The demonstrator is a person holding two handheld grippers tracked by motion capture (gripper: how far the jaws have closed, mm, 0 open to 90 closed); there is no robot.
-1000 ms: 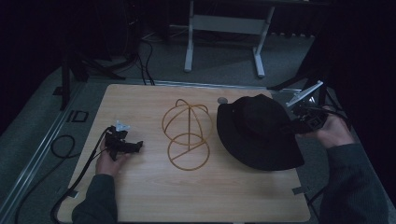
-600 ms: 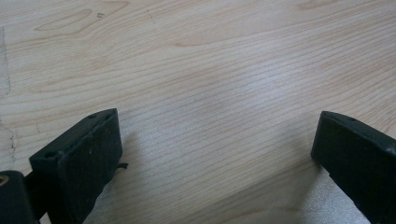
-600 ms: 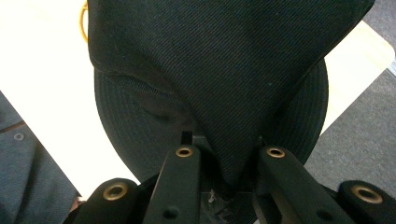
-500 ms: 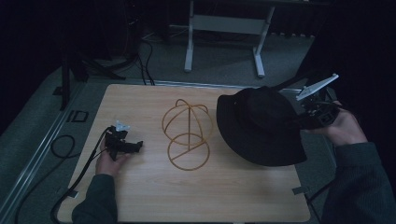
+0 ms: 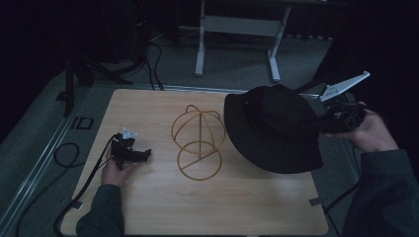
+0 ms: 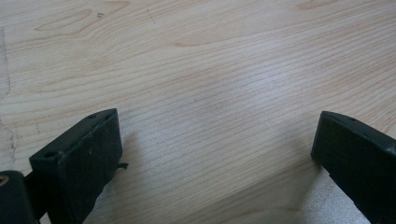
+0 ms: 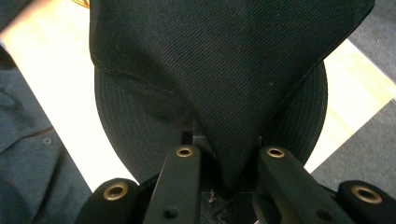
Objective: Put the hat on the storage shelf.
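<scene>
Spreading across the middle of the high view is the pale rectangular wooden desk (image 5: pixel 163 207), its straight fine grain plain in the left gripper view, with dark grey carpet and a white metal stand (image 5: pixel 236 24) on the floor beyond its far edge. Over the right part of the desk hangs the wide-brimmed black fabric hat (image 5: pixel 276 129), a soft twill weave with a round crown and a stitched brim; it tilts, its brim edge low over the wood and its right side raised toward the right gripper (image 5: pixel 321 121). In the right gripper view the fingers (image 7: pixel 183 172) are closed tight on a pinched fold of the hat's cloth, the brim curving below it. The hat has come up and to the left since a second ago, when it lay lower and nearer the desk's right edge, and the grey three-cornered plate on the right gripper now stands higher. Just left of the hat, close to its brim, stands the golden wire hat stand (image 5: pixel 198 142), thin hoops arched into a dome above a flat ring base that rests on the wood. Well apart, near the desk's left edge, the left gripper (image 5: pixel 143 156) lies in the person's hand on the wood, where it was before; its black, matte, block-shaped fingers (image 6: pixel 84 158) stand wide apart with nothing between them but bare grain. A black cable (image 5: pixel 66 153) loops off the left edge.
</scene>
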